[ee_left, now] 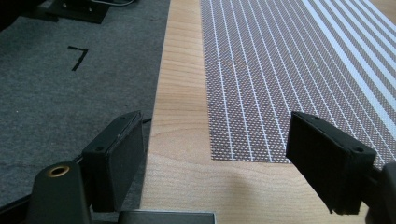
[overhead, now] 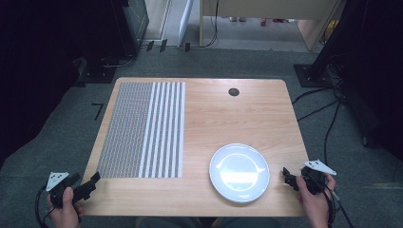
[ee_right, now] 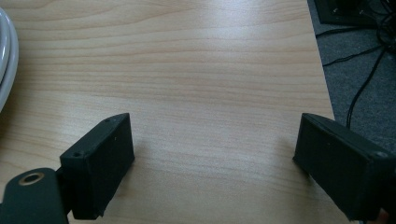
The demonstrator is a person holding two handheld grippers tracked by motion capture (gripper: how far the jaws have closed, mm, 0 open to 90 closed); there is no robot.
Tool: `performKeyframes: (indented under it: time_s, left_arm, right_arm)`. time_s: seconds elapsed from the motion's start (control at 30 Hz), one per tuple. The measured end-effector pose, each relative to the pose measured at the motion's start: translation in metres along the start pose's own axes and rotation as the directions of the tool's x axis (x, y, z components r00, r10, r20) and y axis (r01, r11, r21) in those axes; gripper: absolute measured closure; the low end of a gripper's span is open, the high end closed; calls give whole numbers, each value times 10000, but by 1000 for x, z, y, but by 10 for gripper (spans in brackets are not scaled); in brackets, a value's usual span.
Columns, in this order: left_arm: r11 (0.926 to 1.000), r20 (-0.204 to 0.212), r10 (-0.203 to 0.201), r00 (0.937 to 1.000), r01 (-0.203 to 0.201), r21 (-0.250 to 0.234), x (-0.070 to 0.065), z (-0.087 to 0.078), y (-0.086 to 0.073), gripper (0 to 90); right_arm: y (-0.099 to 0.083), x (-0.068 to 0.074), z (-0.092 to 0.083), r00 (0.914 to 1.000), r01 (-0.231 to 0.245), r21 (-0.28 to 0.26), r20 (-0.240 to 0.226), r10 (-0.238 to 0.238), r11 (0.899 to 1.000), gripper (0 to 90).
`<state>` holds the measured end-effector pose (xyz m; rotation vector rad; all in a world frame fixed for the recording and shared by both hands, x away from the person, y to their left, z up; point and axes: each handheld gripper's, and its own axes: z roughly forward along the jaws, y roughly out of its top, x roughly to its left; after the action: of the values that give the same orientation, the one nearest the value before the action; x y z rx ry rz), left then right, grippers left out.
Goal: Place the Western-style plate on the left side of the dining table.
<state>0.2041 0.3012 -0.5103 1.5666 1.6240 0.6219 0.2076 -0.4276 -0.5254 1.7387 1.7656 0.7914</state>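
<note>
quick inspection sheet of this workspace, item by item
surface: wooden table, with a small round black fitting near the far edge
job's things: striped woven placemat lying flat at left; white plate at right, nothing on it
clutter: nothing seen
grippers: left tongs and right tongs both open, holding nothing, at the near corners
cables: black cables on the floor at right
surroundings: grey carpet, dark stands

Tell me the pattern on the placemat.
The placemat is grey woven mesh with white stripes, broader toward its right side; clearest in the high view.
</note>
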Motion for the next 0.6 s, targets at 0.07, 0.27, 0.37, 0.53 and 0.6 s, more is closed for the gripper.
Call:
performKeyframes:
  time_s: [0.07, 0.27, 0.37, 0.53, 0.6]
  left_arm:
    - [9999, -19, -56, 10000, 56, -85, -1, -1, 0, 196]
    - [9997, 30, 63, 10000, -62, -234, -11, -5, 4, 195]
    - [9992, 142, -45, 9999, 51, -401, -15, -6, 6, 195]
    - [9987, 372, 74, 9993, -55, -514, -33, -6, 11, 194]
    - [9987, 489, 176, 9986, -152, -495, -40, -5, 12, 194]
  right_arm:
    - [0, 0, 0, 10000, 28, -6, -4, -28, 10000, 109]
    - [0, 0, 0, 10000, -25, -2, 28, 25, 10000, 110]
    - [0, 1, 0, 10000, -52, -2, 43, 52, 10000, 114]
    - [-1, 0, -2, 9999, -88, -235, -86, 86, 9997, 141]
    - [-1, 1, -3, 9998, -146, -336, -166, 141, 9993, 141]
